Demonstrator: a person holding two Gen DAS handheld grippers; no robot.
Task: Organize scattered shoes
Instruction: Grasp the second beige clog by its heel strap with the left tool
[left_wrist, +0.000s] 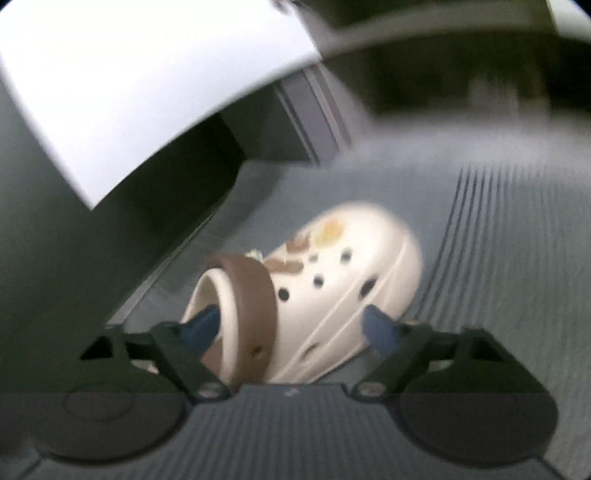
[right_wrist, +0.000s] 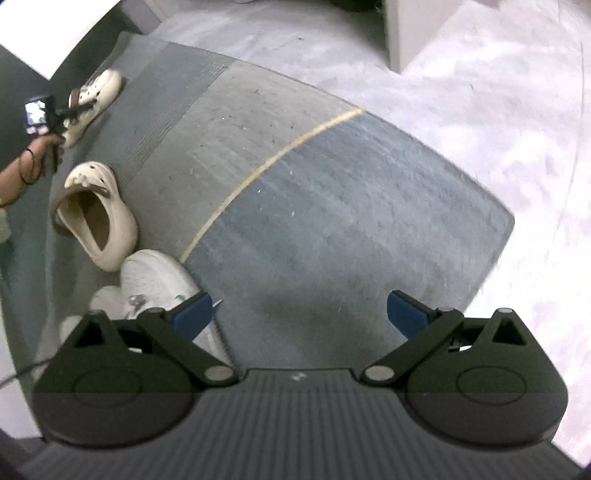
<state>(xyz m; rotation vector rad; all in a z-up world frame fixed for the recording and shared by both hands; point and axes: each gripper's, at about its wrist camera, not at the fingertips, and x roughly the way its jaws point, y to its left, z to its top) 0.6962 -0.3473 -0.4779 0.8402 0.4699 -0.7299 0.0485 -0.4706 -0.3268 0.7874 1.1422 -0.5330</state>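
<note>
My left wrist view sits low and close behind a cream clog (left_wrist: 314, 291), blurred. My right wrist view looks steeply down over the rug (right_wrist: 332, 206); far left it shows that same clog (right_wrist: 96, 96).

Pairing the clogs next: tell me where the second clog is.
In the right wrist view, the second clog lies at the mat's left edge, between the white sneaker and the clog at the left gripper.

1. We see a grey ribbed rug (right_wrist: 332, 206) with paler and darker bands, parted by a thin yellow stripe (right_wrist: 273, 162).
2. Around the rug lies a pale mottled hard floor (right_wrist: 498, 122).
3. A light box-like cabinet base (right_wrist: 410, 33) stands on that floor at the top.
4. A bright white slanted panel (left_wrist: 122, 92), perhaps a door or wall, is blurred.
</note>
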